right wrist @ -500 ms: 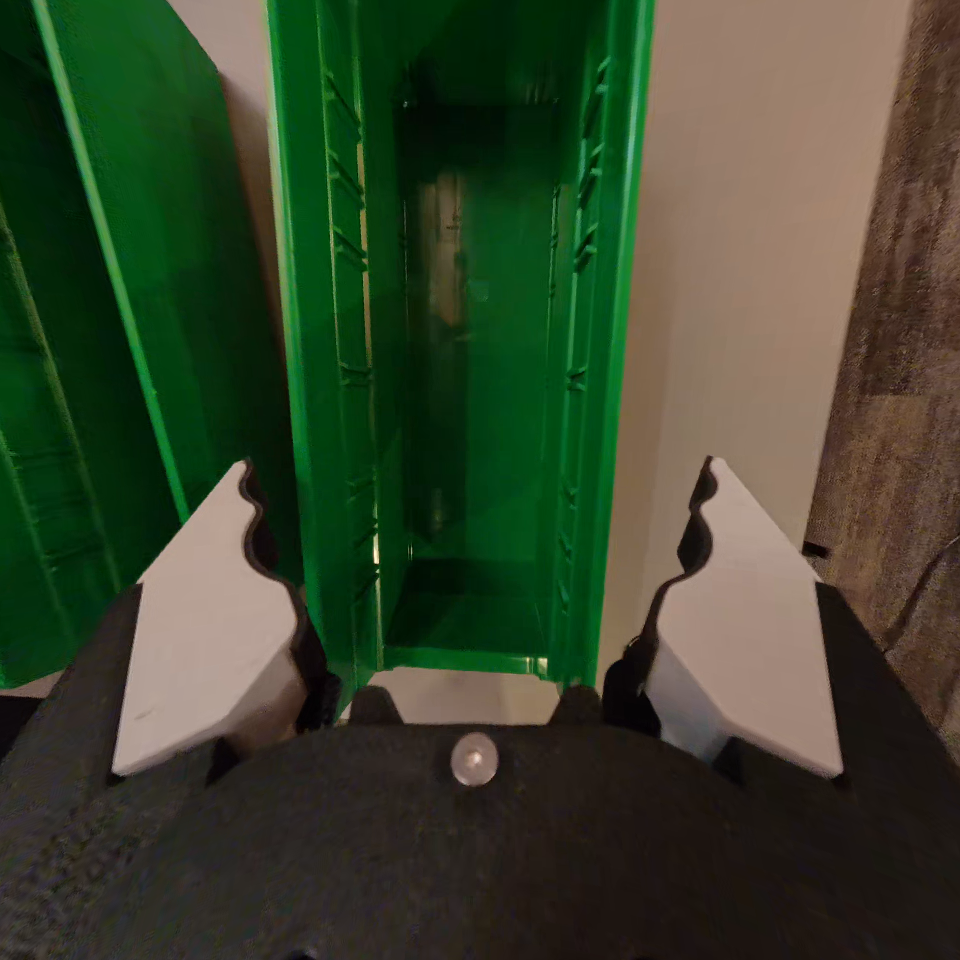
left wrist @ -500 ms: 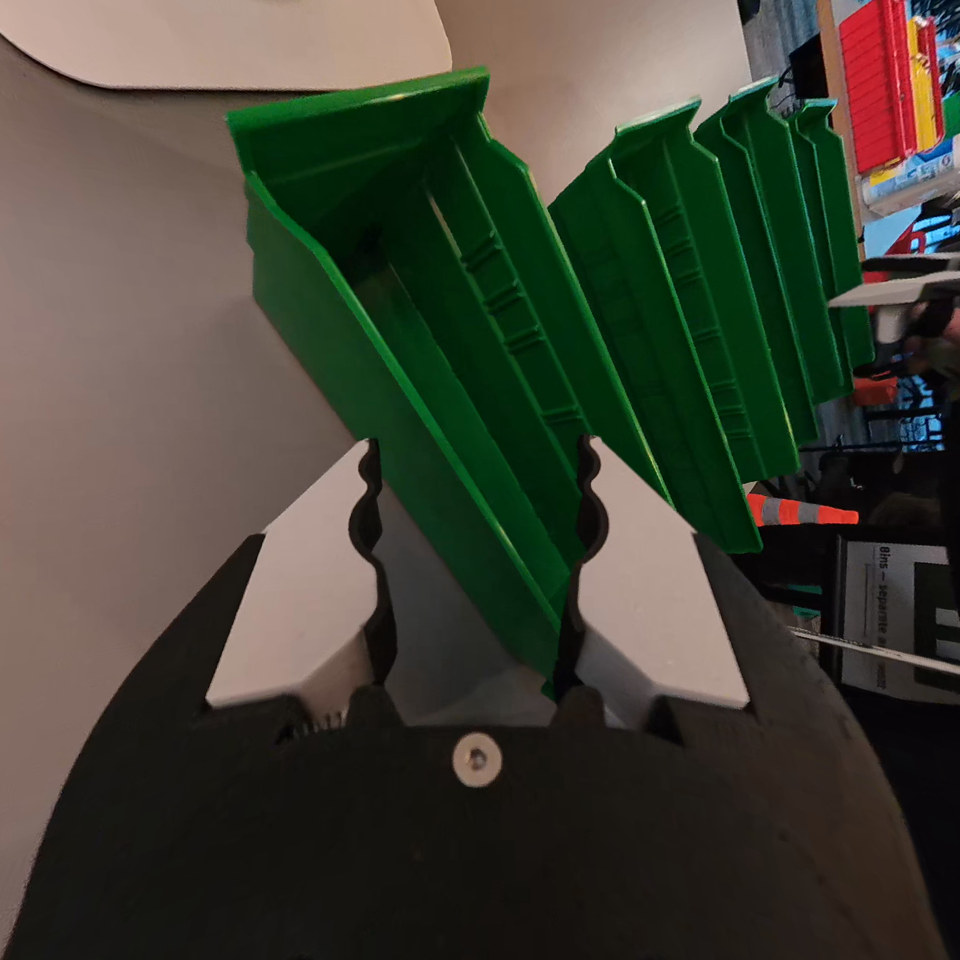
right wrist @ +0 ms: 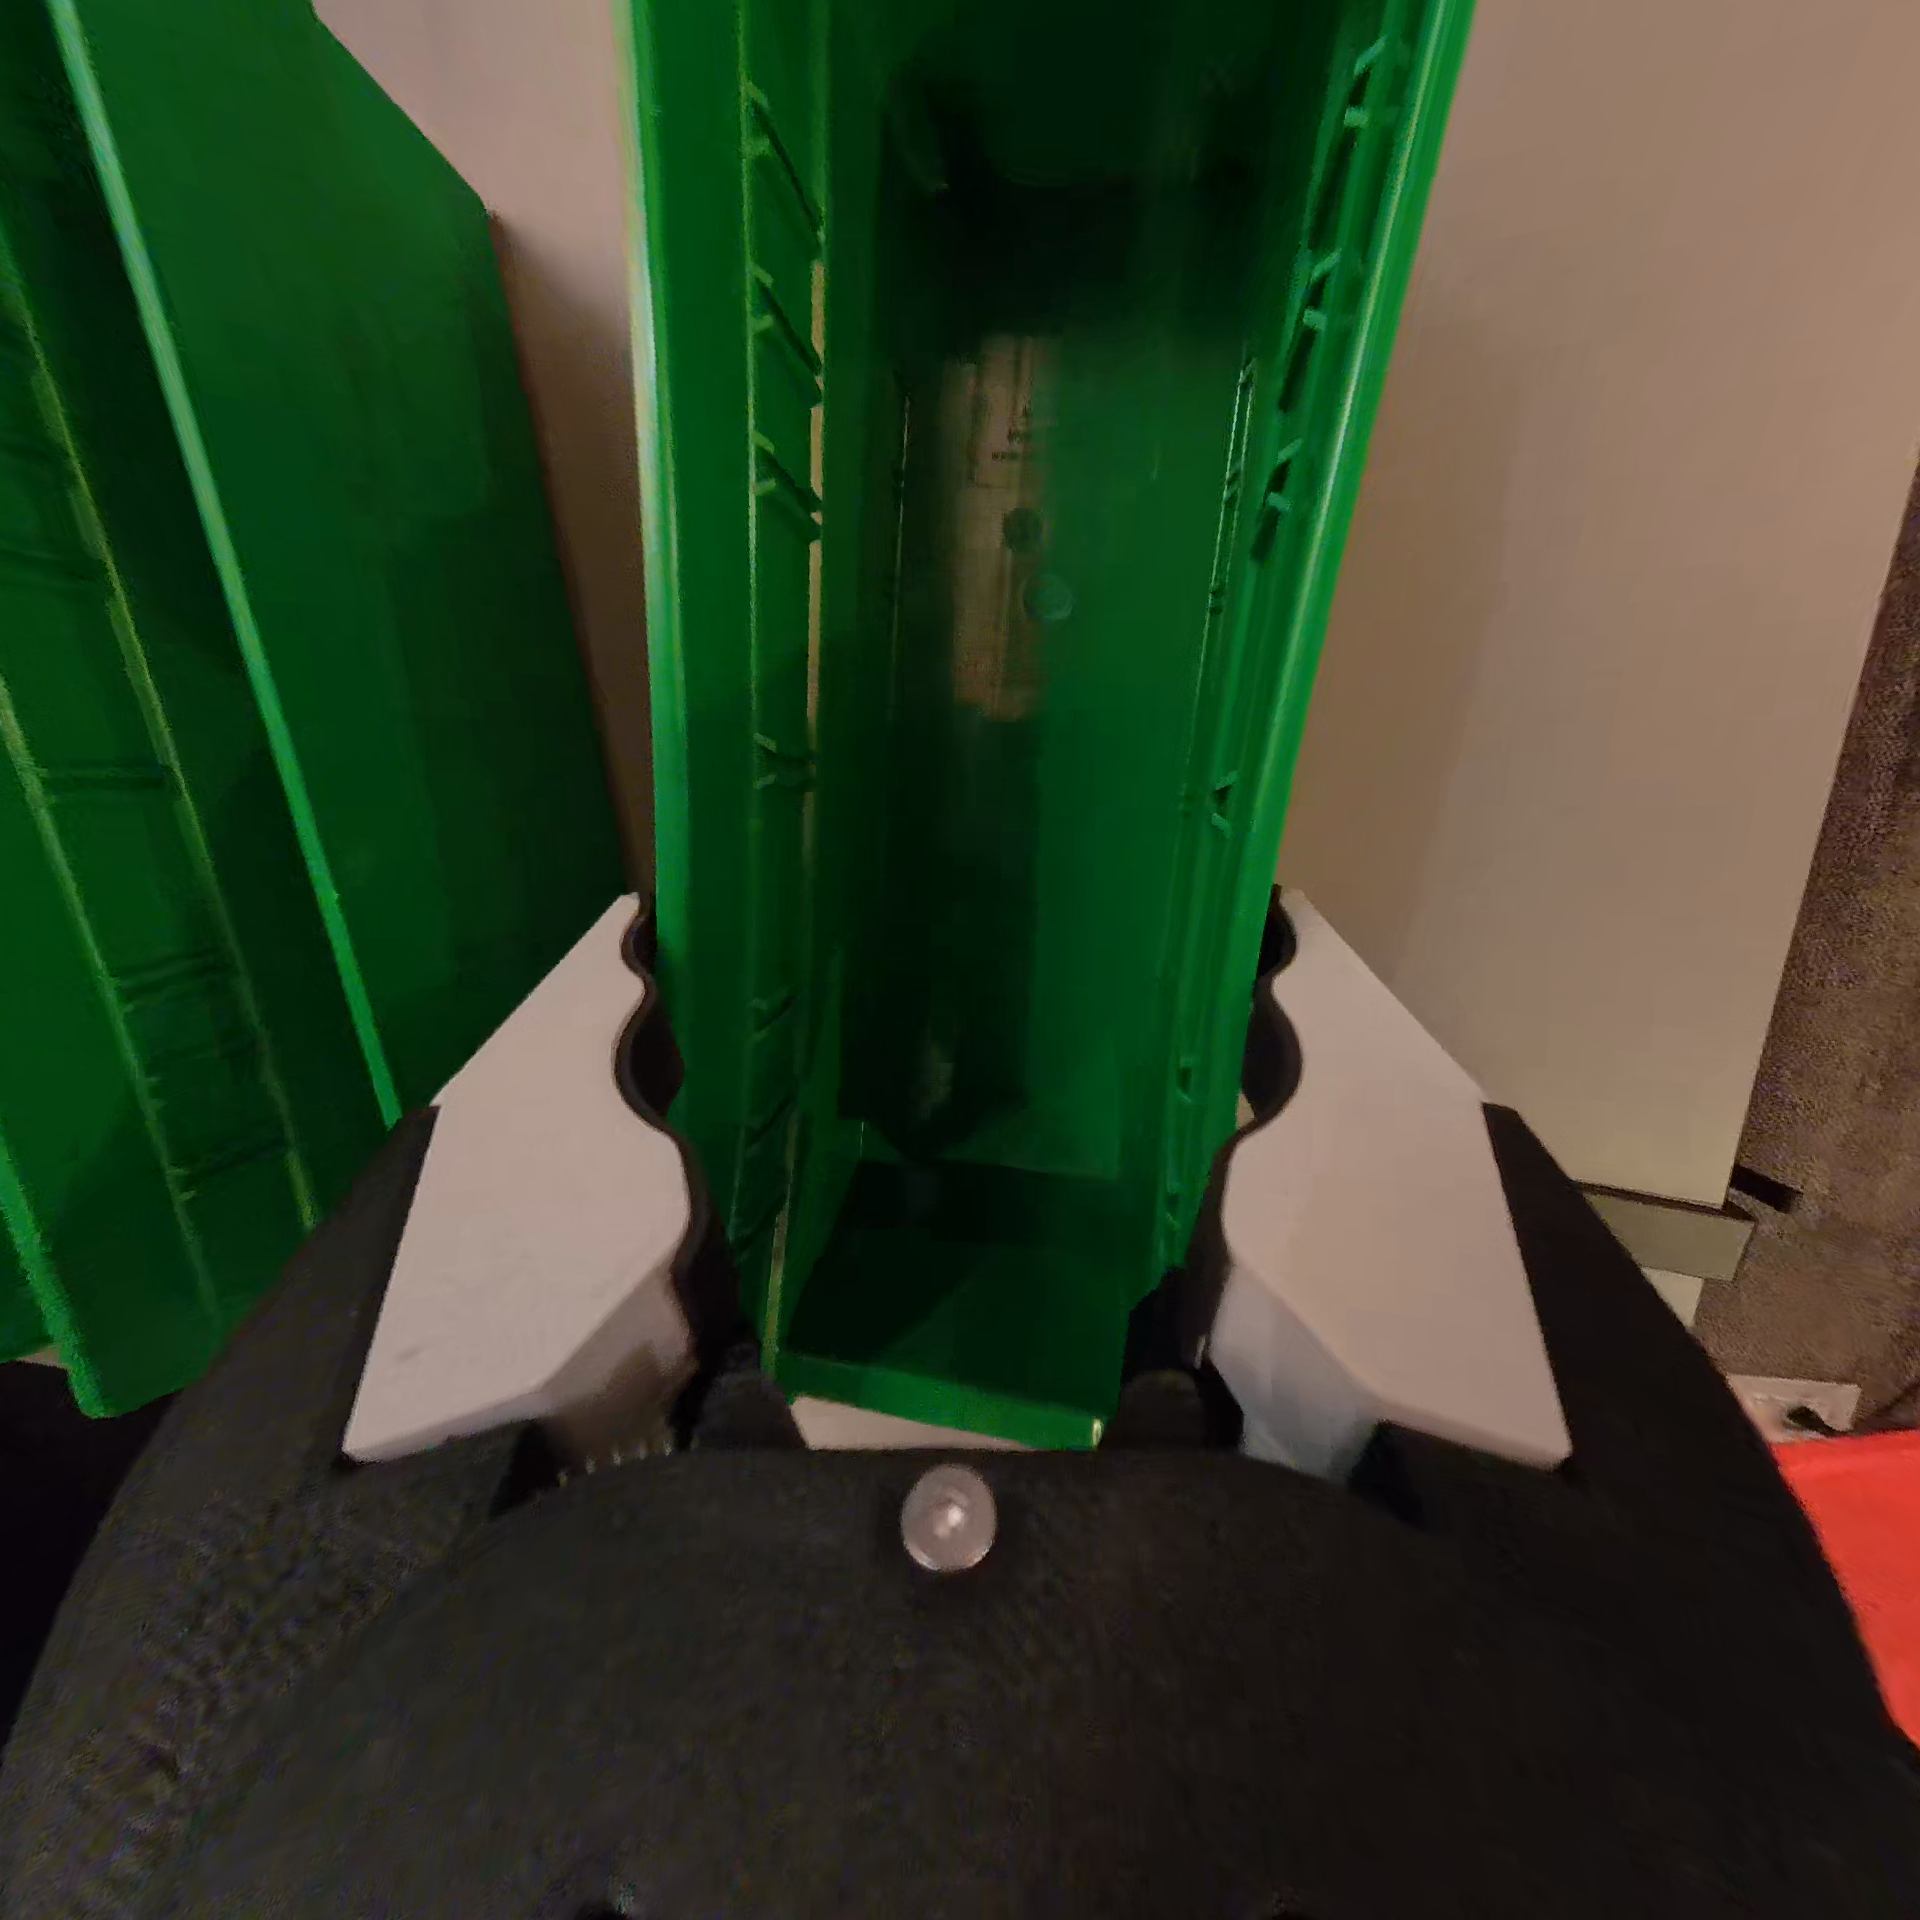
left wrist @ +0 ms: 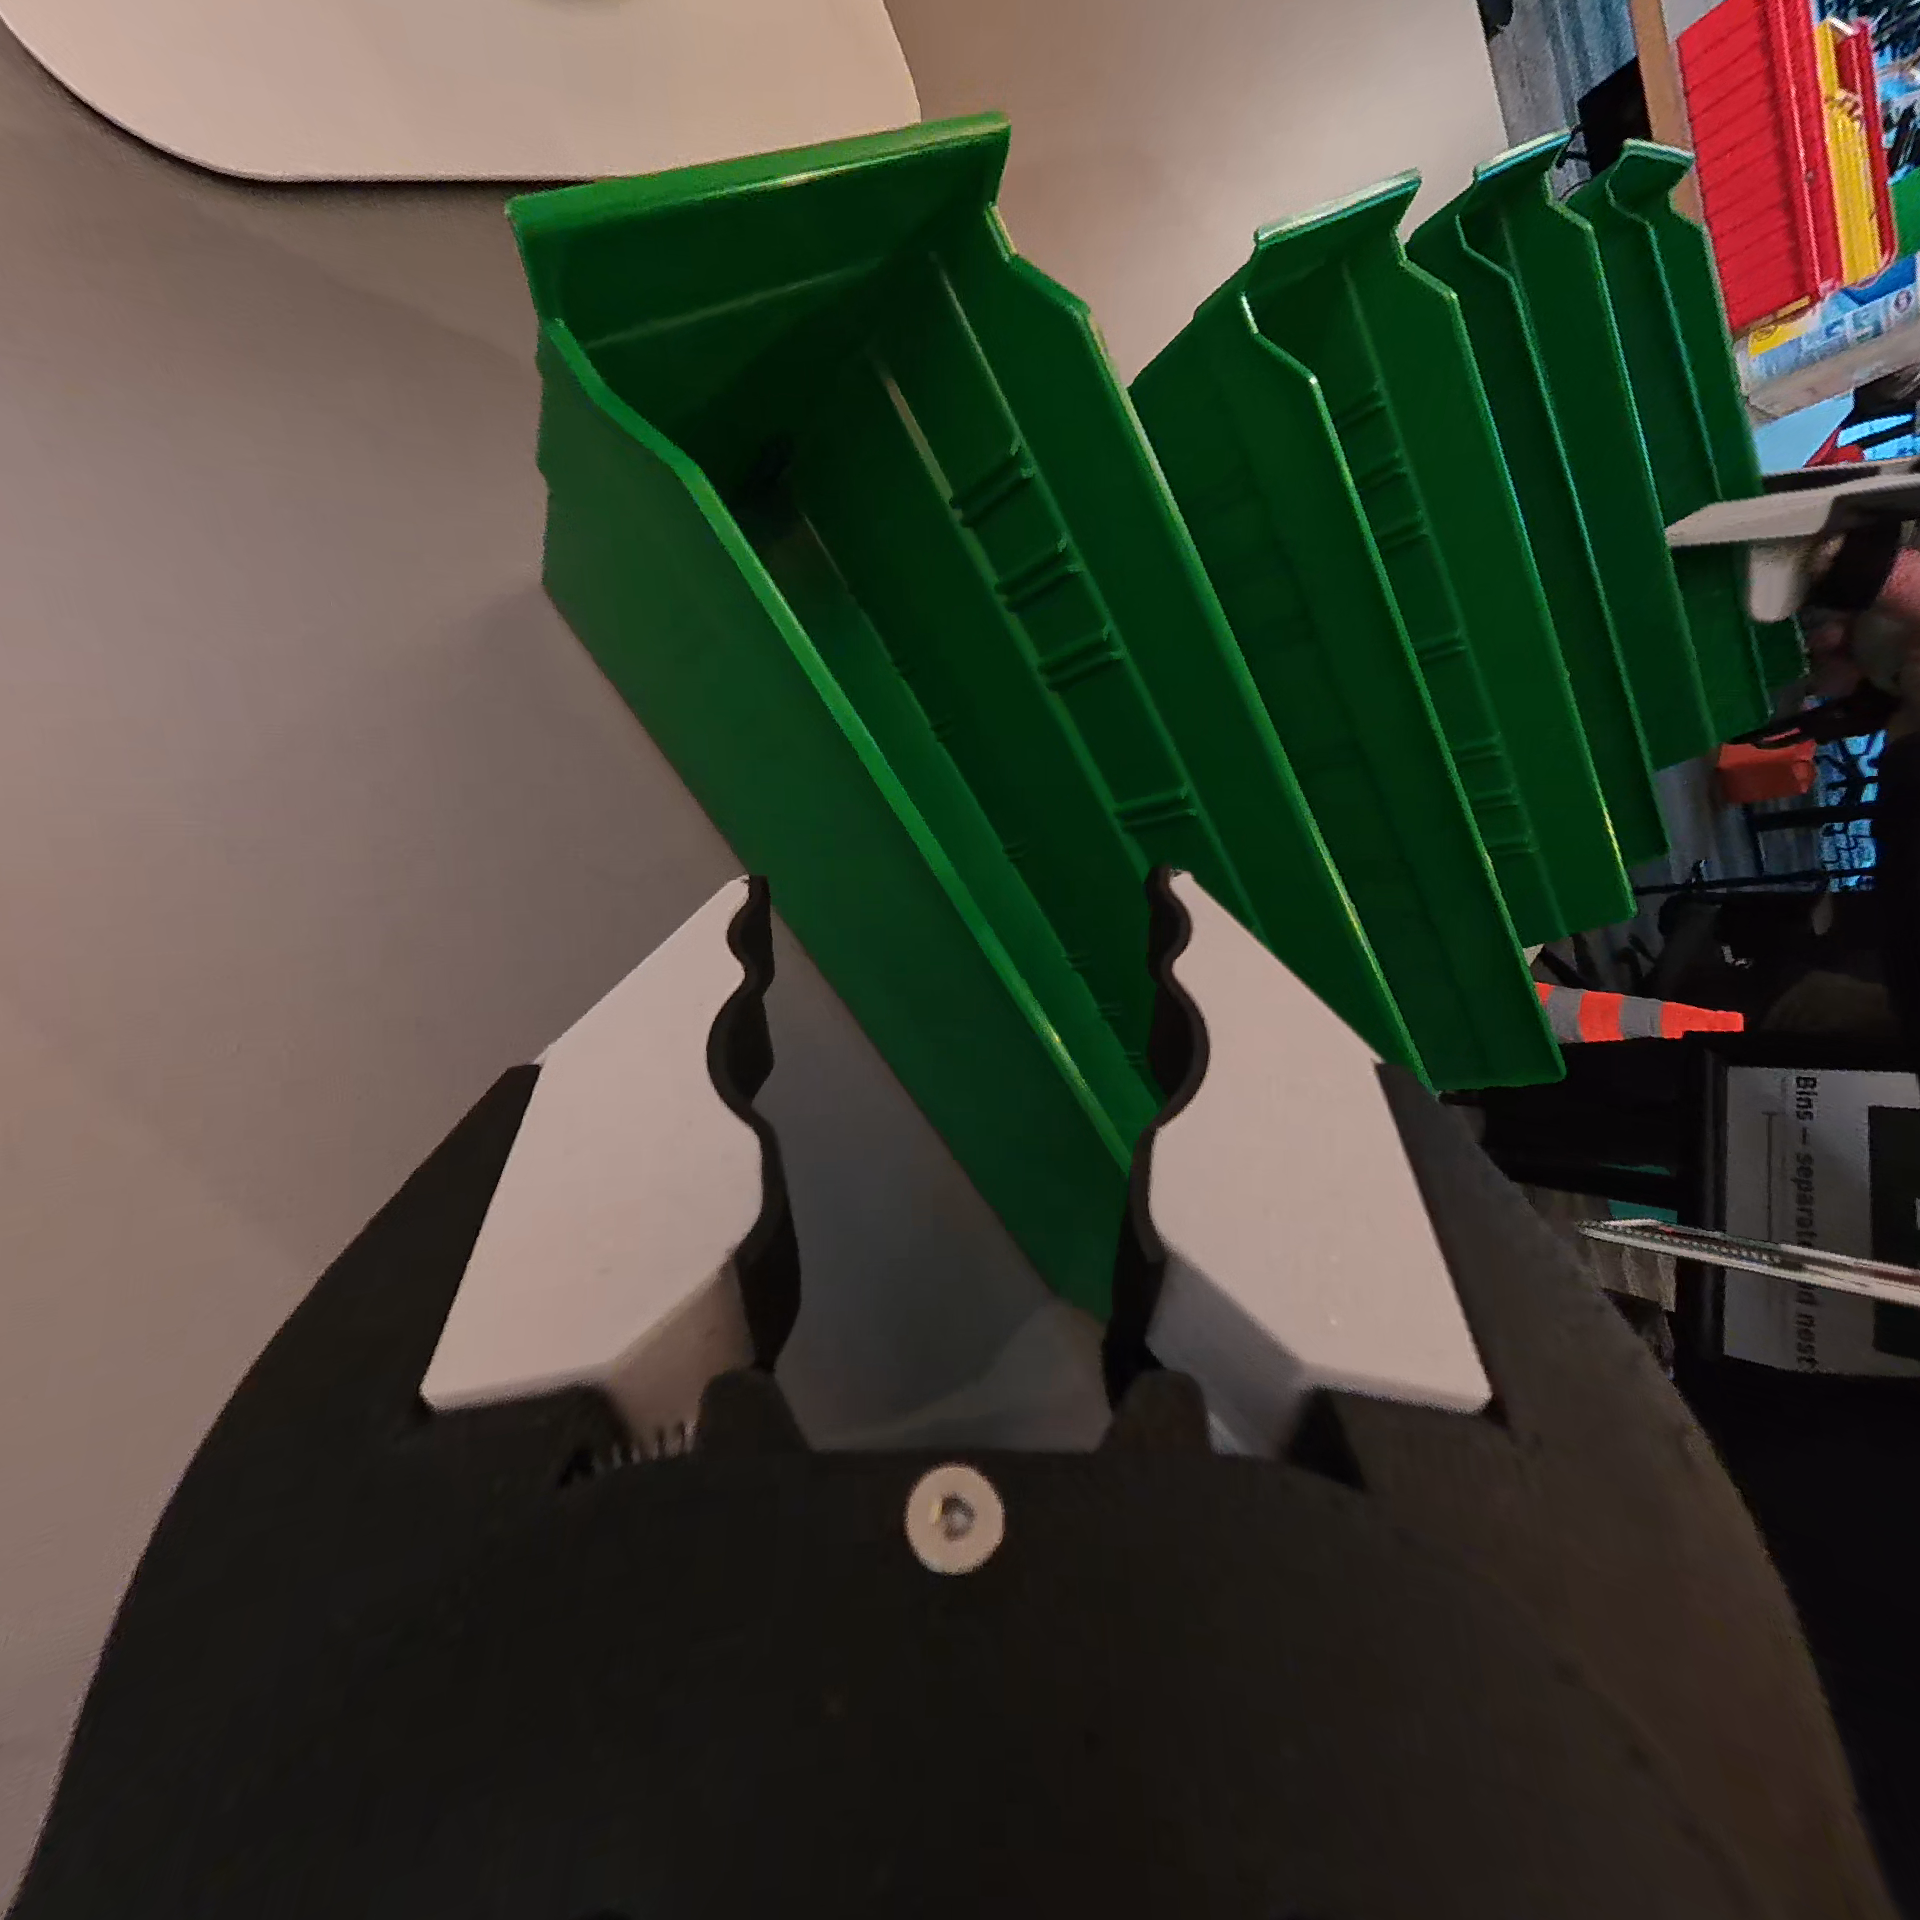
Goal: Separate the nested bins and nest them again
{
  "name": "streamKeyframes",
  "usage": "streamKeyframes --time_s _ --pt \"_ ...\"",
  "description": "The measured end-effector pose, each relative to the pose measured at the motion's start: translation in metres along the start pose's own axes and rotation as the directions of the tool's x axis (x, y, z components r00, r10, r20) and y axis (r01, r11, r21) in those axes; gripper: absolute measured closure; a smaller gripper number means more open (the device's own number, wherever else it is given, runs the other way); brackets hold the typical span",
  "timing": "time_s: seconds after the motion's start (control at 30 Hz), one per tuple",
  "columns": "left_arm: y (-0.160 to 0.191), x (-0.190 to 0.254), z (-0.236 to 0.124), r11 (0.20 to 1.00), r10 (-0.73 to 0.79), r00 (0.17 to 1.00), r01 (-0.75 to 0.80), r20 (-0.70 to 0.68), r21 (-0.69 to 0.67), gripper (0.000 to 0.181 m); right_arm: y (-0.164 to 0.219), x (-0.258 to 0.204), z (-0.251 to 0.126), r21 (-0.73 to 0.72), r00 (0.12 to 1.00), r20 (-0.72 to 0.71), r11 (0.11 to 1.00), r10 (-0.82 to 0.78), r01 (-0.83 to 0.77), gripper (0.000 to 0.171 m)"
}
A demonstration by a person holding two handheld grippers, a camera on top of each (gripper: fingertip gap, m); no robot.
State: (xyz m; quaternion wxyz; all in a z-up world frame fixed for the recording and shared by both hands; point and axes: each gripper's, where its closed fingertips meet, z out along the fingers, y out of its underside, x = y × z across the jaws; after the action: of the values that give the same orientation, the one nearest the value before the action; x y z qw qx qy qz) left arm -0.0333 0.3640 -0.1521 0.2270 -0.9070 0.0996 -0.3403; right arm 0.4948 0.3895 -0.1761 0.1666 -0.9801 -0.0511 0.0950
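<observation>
Several green bins lie side by side on a pale table (left wrist: pixel 260 727). In the left wrist view the nearest bin (left wrist: pixel 831 623) runs slantwise. My left gripper (left wrist: pixel 953 883) is partly closed over that bin's near corner, its left fingertip on the outer wall and its right pad on the rim. More bins (left wrist: pixel 1351 623) stand in a row behind it. In the right wrist view my right gripper (right wrist: pixel 958 899) is shut on the near end of an open bin (right wrist: pixel 1039 727), one pad on each side wall. A neighbouring bin (right wrist: pixel 312 520) lies to its left.
The table edge runs down the right of the right wrist view, with grey carpet (right wrist: pixel 1849 935) beyond. In the left wrist view red and yellow bins (left wrist: pixel 1766 156) sit on a shelf at the top right. An orange cone (left wrist: pixel 1621 1013) and a sign board (left wrist: pixel 1818 1195) stand past the table.
My right gripper's jaws were wide apart beside the bin and have closed onto its side walls. The left gripper and its bin have hardly moved.
</observation>
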Motion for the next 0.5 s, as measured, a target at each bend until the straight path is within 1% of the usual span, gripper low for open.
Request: streamKeyframes --time_s 0.03,0.17,0.3,0.37,0.43,0.5 --pt "0.000 -0.001 0.000 1.000 -0.002 1.000 0.002 -0.002 0.001 0.110 -0.002 0.000 -0.003 0.011 1.000 0.003 1.000 0.004 -0.004 0.062" --pt "-0.002 -0.004 -0.001 1.000 -0.001 1.000 0.001 -0.004 0.007 0.111 -0.009 -0.003 -0.022 0.031 1.000 -0.019 0.999 -0.021 0.021 0.065" --pt "-0.004 -0.006 -0.001 1.000 0.000 1.000 0.000 -0.004 0.009 0.112 -0.022 -0.023 -0.053 0.072 0.999 0.012 0.997 -0.044 0.043 0.067" --pt "-0.005 -0.007 -0.002 1.000 0.000 1.000 0.000 -0.004 0.012 0.112 -0.032 -0.043 -0.076 0.107 0.997 0.014 0.992 -0.075 0.074 0.068" --pt "-0.006 -0.008 -0.002 1.000 -0.001 1.000 0.001 -0.006 0.016 0.112 -0.042 -0.073 -0.096 0.148 0.993 0.055 0.984 -0.107 0.098 0.067" --pt "-0.007 -0.010 -0.001 1.000 -0.001 1.000 0.001 -0.006 0.015 0.112 -0.047 -0.106 -0.105 0.171 0.984 0.106 0.977 -0.144 0.124 0.064"
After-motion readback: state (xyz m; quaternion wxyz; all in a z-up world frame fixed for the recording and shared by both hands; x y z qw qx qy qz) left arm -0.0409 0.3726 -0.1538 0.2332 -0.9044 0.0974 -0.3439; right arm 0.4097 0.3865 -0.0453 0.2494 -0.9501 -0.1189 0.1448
